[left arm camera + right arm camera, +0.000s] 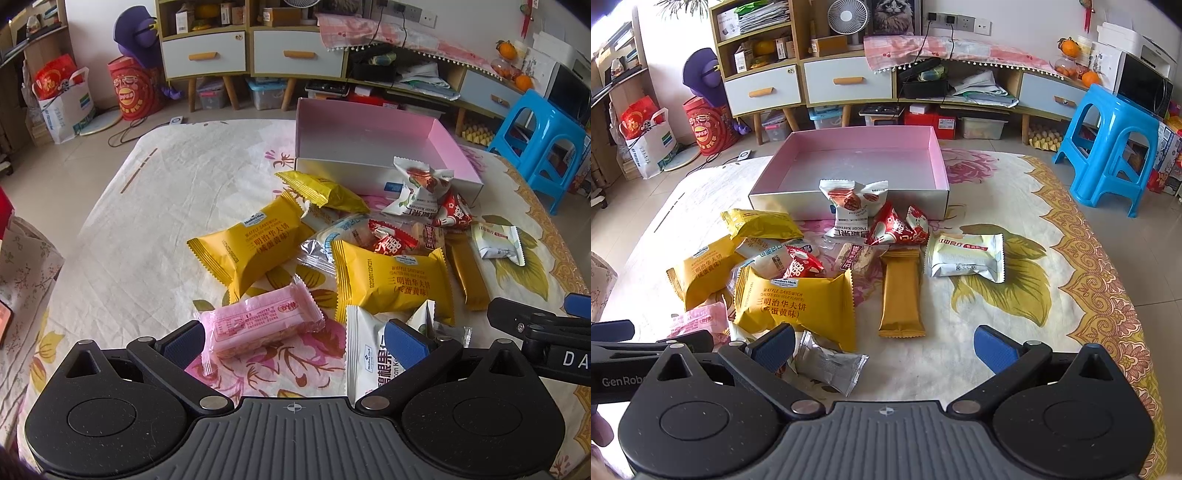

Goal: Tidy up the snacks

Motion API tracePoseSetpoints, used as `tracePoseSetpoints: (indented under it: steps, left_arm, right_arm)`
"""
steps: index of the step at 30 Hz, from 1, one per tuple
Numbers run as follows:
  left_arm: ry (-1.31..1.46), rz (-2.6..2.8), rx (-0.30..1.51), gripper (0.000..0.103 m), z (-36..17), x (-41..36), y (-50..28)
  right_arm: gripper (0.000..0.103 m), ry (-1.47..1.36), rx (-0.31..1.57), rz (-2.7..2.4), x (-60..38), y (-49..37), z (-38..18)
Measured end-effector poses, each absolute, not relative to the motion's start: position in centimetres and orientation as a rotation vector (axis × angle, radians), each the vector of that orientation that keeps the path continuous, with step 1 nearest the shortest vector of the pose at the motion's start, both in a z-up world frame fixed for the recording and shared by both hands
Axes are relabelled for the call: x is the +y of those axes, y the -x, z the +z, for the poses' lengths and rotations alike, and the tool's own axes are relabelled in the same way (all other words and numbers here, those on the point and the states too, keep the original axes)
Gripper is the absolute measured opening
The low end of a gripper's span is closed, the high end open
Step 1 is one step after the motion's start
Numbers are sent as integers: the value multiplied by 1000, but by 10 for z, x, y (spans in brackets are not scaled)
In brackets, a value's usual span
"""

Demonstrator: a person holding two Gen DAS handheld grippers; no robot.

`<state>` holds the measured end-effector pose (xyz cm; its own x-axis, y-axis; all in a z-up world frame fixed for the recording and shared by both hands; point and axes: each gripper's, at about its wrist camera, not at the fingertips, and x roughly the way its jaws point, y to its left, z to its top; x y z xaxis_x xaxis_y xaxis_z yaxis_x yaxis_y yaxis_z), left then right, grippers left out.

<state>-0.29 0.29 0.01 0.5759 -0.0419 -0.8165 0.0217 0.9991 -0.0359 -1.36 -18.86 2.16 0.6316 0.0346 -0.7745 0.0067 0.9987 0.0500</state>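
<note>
While both of my tools hover low over the flowered tabletop [1015, 221], my left hand-held gripper [295, 343] stands wide, its blue pads on either side of a pink pack [258, 325] and a white pack [369, 354], gripping neither. My right hand-held gripper [884, 349] is wide as well, with a silver pack [831, 365] lying just inside its left pad and nothing held. Just beyond, a yellow pack [798, 302] lies touching the silver one, with a gold bar [901, 291] beside it and a second yellow pack [251, 247] to the left. Past those, red packs [897, 229] and a pecan pack [853, 206] sit heaped against the near wall of the pink box [938, 158], which stands open. A pale pack [964, 258] lies apart on the right. Farther back, a blue stool [1108, 147] stands on the floor.
</note>
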Motion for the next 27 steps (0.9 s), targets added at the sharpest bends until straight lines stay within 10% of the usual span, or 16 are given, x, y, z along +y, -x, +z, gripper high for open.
tracePoseSetpoints:
  steps: [27]
  left_arm:
    - [24, -39, 958, 103, -2, 3, 3]
  right_arm:
    - [95, -58, 886, 10, -190, 14, 21]
